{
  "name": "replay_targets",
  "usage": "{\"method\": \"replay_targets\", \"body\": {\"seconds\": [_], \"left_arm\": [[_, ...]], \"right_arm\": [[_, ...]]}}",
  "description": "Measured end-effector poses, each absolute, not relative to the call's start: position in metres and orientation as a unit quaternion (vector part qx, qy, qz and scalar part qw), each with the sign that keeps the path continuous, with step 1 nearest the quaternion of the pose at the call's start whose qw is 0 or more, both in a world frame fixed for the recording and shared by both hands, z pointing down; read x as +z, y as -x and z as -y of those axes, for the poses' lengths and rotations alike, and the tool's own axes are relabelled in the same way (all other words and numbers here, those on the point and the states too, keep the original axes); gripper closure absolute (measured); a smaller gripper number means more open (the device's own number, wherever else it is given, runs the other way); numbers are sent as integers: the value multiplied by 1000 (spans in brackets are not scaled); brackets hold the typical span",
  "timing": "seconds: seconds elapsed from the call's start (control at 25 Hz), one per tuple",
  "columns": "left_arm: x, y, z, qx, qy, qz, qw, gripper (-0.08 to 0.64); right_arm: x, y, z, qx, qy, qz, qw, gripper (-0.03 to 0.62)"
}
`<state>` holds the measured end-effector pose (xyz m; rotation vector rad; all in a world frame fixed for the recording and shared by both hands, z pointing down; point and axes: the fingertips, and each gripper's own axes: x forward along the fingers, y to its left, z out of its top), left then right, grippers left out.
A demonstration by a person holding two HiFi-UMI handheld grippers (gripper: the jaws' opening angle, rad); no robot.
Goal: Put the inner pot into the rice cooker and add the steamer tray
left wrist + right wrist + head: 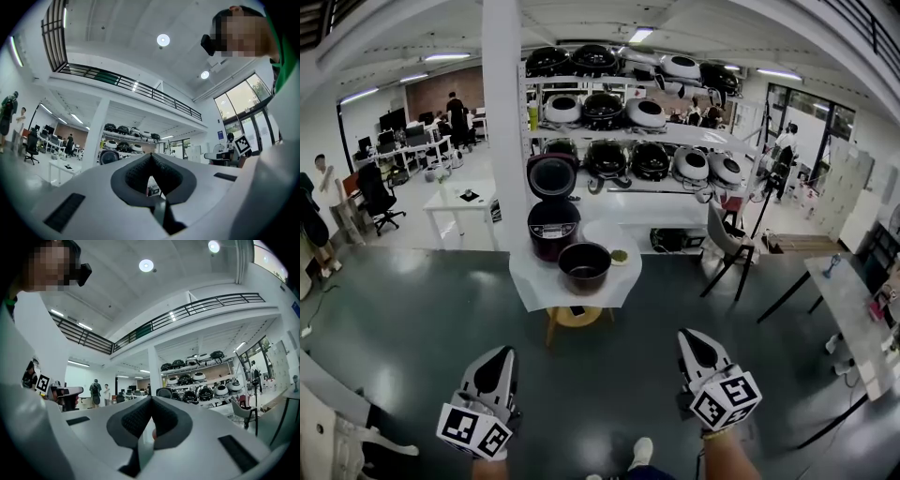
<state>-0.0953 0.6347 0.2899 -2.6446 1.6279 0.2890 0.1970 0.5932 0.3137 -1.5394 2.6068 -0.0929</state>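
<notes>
Dark round inner pot (584, 265) beside glossy rice cooker (552, 225); left gripper (502, 357), right gripper (694, 340) closed, empty.

A: Any writing to read here?
B: None. The cube (473, 431) on the left gripper (499, 353) and the cube (725, 398) on the right gripper (693, 337) carry black-and-white square markers: patterns, no letters or numbers.
A: And the blue sign (220, 135) far ahead of the left gripper, off to its right?
B: Too small to read.
</notes>
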Motion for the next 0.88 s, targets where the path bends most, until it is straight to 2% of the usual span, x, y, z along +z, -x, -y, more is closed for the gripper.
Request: {"method": "replay_targets", "body": {"seconds": [0.4, 0.88], "left_arm": [[305, 89, -570, 88, 849, -522, -2, 541], [303, 56, -372, 80, 834, -546, 2, 540]], "right_arm": [[324, -197, -529, -34, 499, -865, 43, 586], [327, -219, -311, -46, 463, -884, 52, 586]]}}
